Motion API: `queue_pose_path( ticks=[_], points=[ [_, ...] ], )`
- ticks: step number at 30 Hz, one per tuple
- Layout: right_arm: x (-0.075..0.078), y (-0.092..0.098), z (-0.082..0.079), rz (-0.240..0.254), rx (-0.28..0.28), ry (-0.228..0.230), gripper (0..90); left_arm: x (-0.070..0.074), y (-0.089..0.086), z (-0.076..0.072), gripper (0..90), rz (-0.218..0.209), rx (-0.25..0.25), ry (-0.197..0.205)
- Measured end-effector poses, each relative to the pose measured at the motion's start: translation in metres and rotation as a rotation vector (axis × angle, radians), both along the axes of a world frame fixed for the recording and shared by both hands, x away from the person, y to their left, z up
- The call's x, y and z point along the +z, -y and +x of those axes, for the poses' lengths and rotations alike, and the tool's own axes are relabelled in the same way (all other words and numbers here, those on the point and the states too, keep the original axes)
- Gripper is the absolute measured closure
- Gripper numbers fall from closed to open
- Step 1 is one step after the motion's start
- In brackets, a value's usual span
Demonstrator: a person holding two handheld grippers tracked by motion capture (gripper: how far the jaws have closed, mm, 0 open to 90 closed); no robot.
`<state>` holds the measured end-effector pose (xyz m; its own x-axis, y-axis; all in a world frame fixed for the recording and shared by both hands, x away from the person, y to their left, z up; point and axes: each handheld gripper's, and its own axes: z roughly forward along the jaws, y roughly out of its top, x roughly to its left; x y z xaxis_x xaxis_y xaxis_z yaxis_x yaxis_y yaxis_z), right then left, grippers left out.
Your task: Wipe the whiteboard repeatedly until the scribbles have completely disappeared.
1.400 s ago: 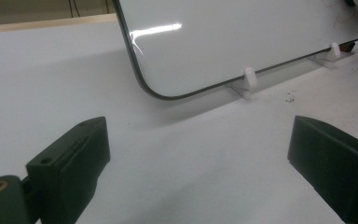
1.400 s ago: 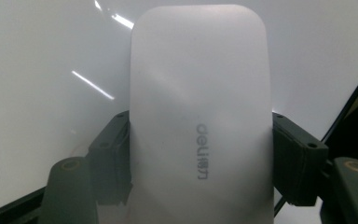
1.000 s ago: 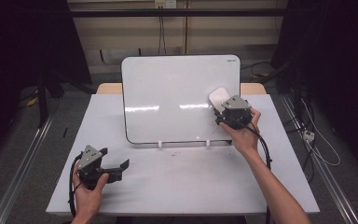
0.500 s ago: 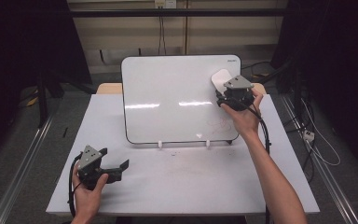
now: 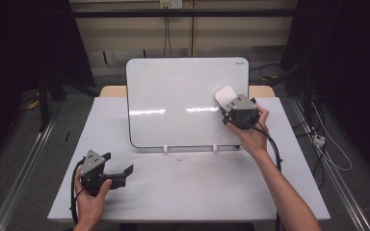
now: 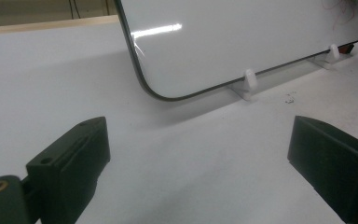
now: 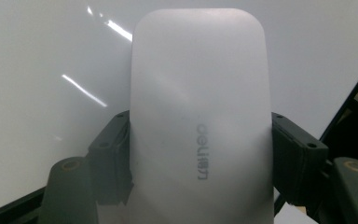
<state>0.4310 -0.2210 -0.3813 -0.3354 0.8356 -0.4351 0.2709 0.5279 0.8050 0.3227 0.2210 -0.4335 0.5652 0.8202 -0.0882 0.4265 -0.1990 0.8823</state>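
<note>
Dark curtains and a pale wall are seen behind a white tabletop (image 5: 188, 192), on which one whiteboard (image 5: 183, 103) is propped up on two small white feet, leaning back a little. Two grippers are held, one in each hand. The right gripper (image 5: 231, 108) is held up against the right side of the whiteboard, with the right forearm stretched out from the bottom right and the hand (image 5: 253, 134) wrapped under the gripper. One white eraser (image 7: 200, 126) is held between its jaws, which are closed tight on the eraser's two long sides. In the high view the eraser (image 5: 225, 96) is seen lying flat on the board near its right edge, about halfway up. Its long side runs away from the gripper, up and to the left across the board, and its rounded end points toward the board's top. Grey letters are printed on its back. Faint red marks are seen on the board near its lower right corner. The left gripper (image 5: 118, 175) is held low over the front left of the tabletop, well apart from the board, with the left hand (image 5: 90, 202) curled around its back. Its jaws are spread wide and nothing is held between them; they point to the right and toward the board.
</note>
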Motion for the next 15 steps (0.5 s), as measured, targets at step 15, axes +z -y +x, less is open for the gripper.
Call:
queue_pose_path(
  ticks=[15],
  points=[
    [-0.042,-0.018,-0.039,-0.083,0.039,-0.039,31.7,-0.001,0.003,0.001,5.4,0.009,-0.002,-0.003]
  ],
)
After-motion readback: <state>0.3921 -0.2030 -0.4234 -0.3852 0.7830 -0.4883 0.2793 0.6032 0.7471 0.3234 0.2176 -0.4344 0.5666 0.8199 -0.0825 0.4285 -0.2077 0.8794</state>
